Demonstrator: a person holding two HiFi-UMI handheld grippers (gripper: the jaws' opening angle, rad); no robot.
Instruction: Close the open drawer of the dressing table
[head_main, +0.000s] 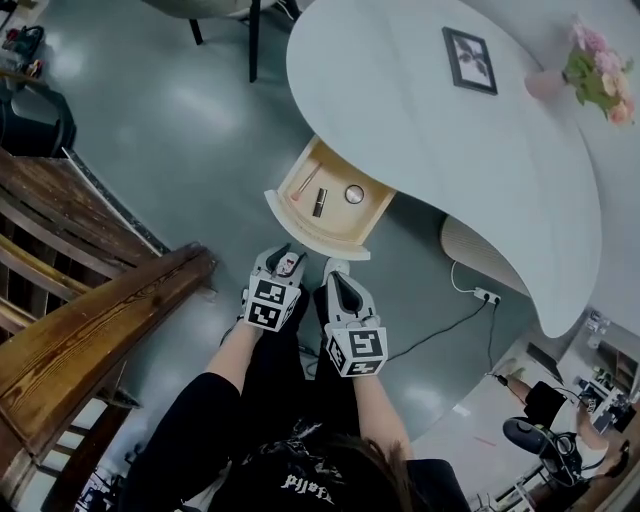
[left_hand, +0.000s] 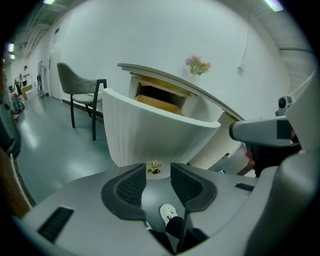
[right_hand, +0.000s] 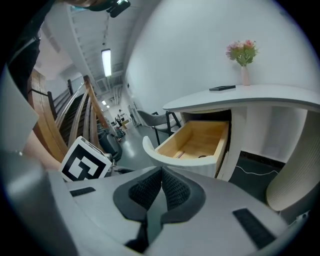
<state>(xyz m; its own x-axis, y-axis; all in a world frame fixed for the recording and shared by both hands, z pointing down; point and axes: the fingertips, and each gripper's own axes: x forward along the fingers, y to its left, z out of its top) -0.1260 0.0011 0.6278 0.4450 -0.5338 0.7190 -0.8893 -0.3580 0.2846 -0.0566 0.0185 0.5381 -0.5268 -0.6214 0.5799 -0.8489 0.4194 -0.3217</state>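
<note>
The white dressing table (head_main: 520, 170) has its drawer (head_main: 283, 208) pulled out, showing a wooden inside with a lipstick (head_main: 319, 202) and a round compact (head_main: 354, 194). Both grippers hang side by side just in front of the drawer's curved ribbed front (left_hand: 150, 132). My left gripper (head_main: 287, 254) is open with nothing between its pads; in the left gripper view (left_hand: 157, 173) the small brass knob (left_hand: 154, 169) shows beyond the gap, apart from the pads. My right gripper (head_main: 335, 272) is shut and empty (right_hand: 161, 176), aimed toward the drawer (right_hand: 200, 142) from its left side.
A wooden stair railing (head_main: 90, 300) runs along the left. A chair (left_hand: 82, 90) stands beyond the table's far end. On the tabletop are a picture frame (head_main: 470, 60) and a vase of flowers (head_main: 590, 70). A power strip with cable (head_main: 487, 296) lies on the floor under the table.
</note>
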